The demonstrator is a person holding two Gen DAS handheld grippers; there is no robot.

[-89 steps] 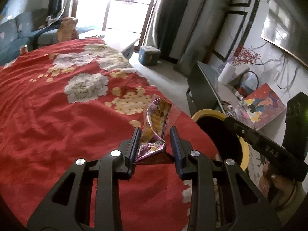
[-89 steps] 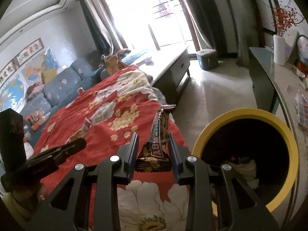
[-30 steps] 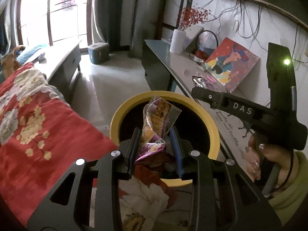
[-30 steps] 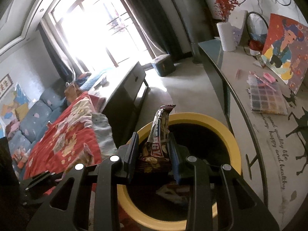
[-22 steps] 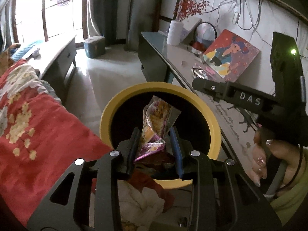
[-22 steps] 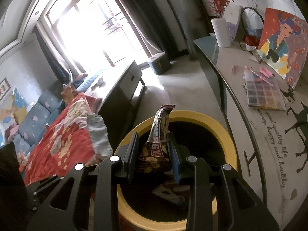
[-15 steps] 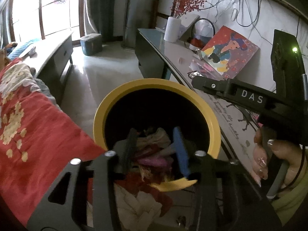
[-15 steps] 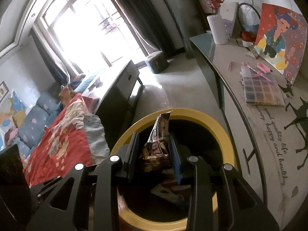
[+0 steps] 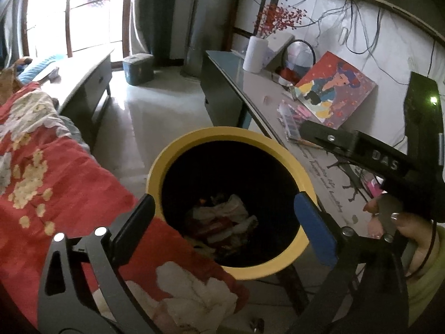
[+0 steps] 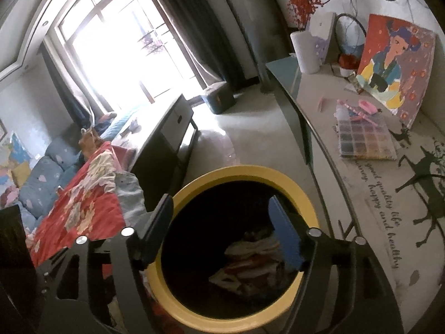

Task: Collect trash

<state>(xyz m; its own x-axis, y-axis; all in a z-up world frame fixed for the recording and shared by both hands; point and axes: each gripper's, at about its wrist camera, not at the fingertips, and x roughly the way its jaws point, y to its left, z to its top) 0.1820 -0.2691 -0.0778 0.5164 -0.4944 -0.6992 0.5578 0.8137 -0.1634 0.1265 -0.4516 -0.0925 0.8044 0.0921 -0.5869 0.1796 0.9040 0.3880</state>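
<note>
A round bin with a yellow rim (image 9: 194, 139) (image 10: 244, 171) stands between the bed and a side table. Crumpled wrappers (image 9: 222, 222) (image 10: 250, 261) lie at its dark bottom. My left gripper (image 9: 224, 211) is open wide and empty, held over the bin's near rim. My right gripper (image 10: 222, 217) is open wide and empty, right above the bin's mouth. The right gripper also shows in the left wrist view (image 9: 361, 153), held in a hand at the right of the bin.
A bed with a red flowered blanket (image 9: 55, 172) (image 10: 83, 200) lies left of the bin. A long side table (image 10: 370, 161) at the right holds a painting (image 9: 333, 91), a bead box (image 10: 364, 139) and a white vase (image 9: 254, 54). A low cabinet (image 10: 167, 139) stands behind.
Both grippers carried their wrappers from the bed to above the bin. Both then opened and the wrappers dropped into the bin.
</note>
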